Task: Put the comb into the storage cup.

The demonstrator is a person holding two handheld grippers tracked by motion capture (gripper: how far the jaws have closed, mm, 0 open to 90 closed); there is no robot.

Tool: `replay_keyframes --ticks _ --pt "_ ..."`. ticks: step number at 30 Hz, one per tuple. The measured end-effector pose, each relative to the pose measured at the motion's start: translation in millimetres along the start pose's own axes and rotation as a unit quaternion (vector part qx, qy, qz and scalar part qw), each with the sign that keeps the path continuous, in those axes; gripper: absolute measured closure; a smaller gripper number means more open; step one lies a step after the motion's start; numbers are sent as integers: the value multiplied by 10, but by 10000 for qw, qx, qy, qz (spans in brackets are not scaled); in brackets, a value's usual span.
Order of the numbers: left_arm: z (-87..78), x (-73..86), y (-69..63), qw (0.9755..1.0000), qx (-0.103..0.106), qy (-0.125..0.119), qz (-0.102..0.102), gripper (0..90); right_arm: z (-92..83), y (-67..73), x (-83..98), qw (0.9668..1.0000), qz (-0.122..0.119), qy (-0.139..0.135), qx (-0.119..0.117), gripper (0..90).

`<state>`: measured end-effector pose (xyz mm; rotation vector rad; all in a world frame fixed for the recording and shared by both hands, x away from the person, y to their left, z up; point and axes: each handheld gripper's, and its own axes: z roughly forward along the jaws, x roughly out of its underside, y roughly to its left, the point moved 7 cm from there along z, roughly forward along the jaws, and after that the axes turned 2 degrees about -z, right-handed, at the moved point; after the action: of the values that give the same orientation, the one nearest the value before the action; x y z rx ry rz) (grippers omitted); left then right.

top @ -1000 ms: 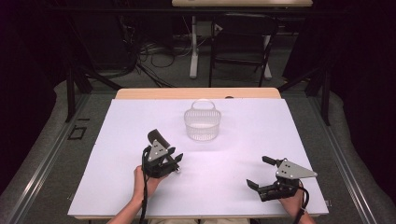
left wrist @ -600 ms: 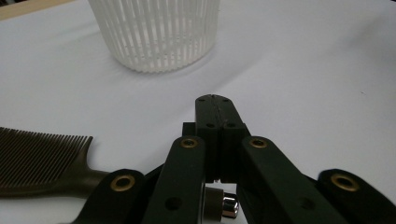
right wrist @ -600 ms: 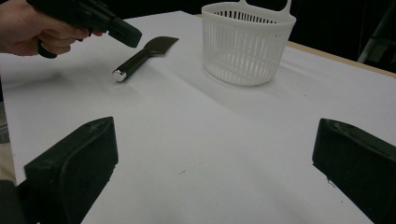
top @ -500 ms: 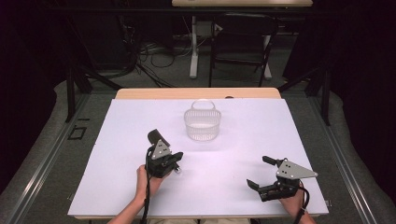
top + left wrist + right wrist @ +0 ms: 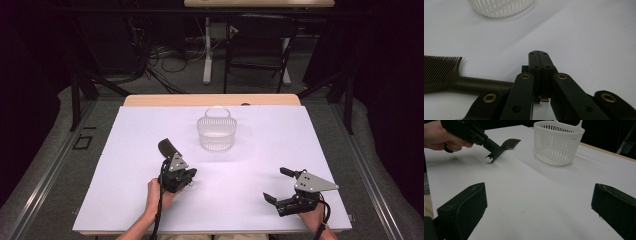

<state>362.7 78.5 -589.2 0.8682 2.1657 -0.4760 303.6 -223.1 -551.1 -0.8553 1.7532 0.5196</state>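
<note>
A black comb (image 5: 167, 147) lies on the white table sheet (image 5: 260, 150). Its toothed head (image 5: 441, 67) points far-left and its silver-tipped handle end (image 5: 489, 158) points toward my right side. My left gripper (image 5: 184, 172) is shut on the comb's handle. In the left gripper view its jaws (image 5: 539, 53) stand pressed together, and the handle runs under them from the left. The right gripper view shows the left gripper (image 5: 490, 145) clamped on the comb (image 5: 509, 143), close to the sheet. My right gripper (image 5: 276, 185) rests open near the front right, its jaws (image 5: 536, 210) wide apart and holding nothing.
A white slatted basket (image 5: 216, 132) with a handle loop stands at the middle back of the sheet, also visible as the basket (image 5: 499, 7) ahead of the left jaws and the basket (image 5: 559, 142) ahead of the right ones. Dark floor, cables and chair legs lie beyond the table.
The left gripper's jaws have drawn together over the comb's handle, and the hand has shifted slightly. The right gripper has stayed where it was.
</note>
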Motion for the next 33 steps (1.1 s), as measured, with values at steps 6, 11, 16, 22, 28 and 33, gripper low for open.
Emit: replay_keyframes --ticks 6,11,16,22,28,33 --pt "13 17 -9 9999 -51 122 44 900 5 -9 8 10000 0 26 -16 0" --pt "2 47 -8 9997 -59 248 49 900 8 -3 8 10000 6 23 -19 0" --pt "16 71 -8 9991 -35 417 75 900 7 -8 10 10000 -10 38 -17 0" --pt "59 92 -9 9984 -71 551 104 900 4 -6 9 10000 -16 50 -13 0" --pt "46 124 5 9974 -105 713 79 900 -7 -10 6 10000 -31 24 -5 0" --pt "15 157 42 9968 -153 780 13 900 -15 -15 5 10000 -12 3 3 0"
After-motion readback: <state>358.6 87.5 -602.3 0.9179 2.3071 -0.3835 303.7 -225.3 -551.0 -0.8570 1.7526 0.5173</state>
